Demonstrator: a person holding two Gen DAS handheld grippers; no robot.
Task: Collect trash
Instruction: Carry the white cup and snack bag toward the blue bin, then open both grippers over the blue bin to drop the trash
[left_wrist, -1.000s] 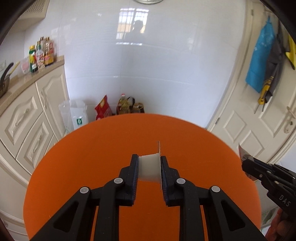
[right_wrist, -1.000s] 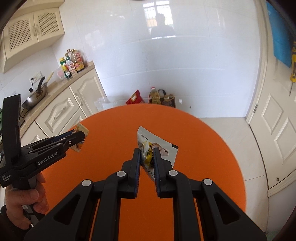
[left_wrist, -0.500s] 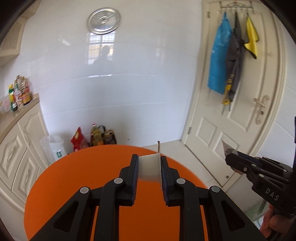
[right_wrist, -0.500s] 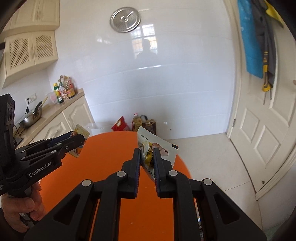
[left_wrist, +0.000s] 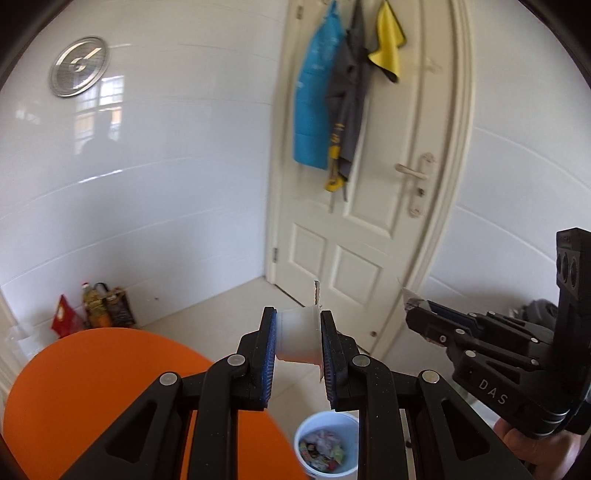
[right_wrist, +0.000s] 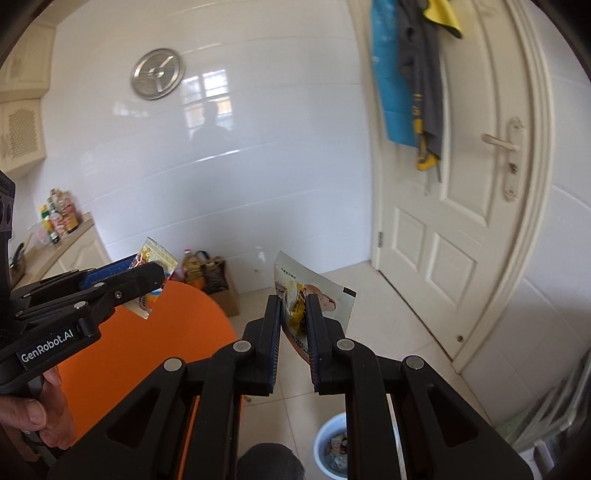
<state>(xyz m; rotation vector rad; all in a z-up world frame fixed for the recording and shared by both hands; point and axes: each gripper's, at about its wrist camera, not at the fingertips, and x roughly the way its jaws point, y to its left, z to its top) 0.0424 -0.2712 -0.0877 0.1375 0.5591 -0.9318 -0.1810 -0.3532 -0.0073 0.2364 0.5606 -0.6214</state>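
Collection midway: I am carrying a cup (left_wrist: 298, 339) clamped in my left tool (left_wrist: 298, 345) and a wrapper (right_wrist: 314, 299) clamped in my right tool (right_wrist: 292, 325), both unreleased above the part-filled bin (left_wrist: 327, 448).

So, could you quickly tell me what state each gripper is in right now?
Left gripper: closed on a small white plastic cup.
Right gripper: closed on a printed snack wrapper.

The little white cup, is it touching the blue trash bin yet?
Apart. The left wrist view shows the white cup pinched in the left gripper, floor visible between it and the bin below.
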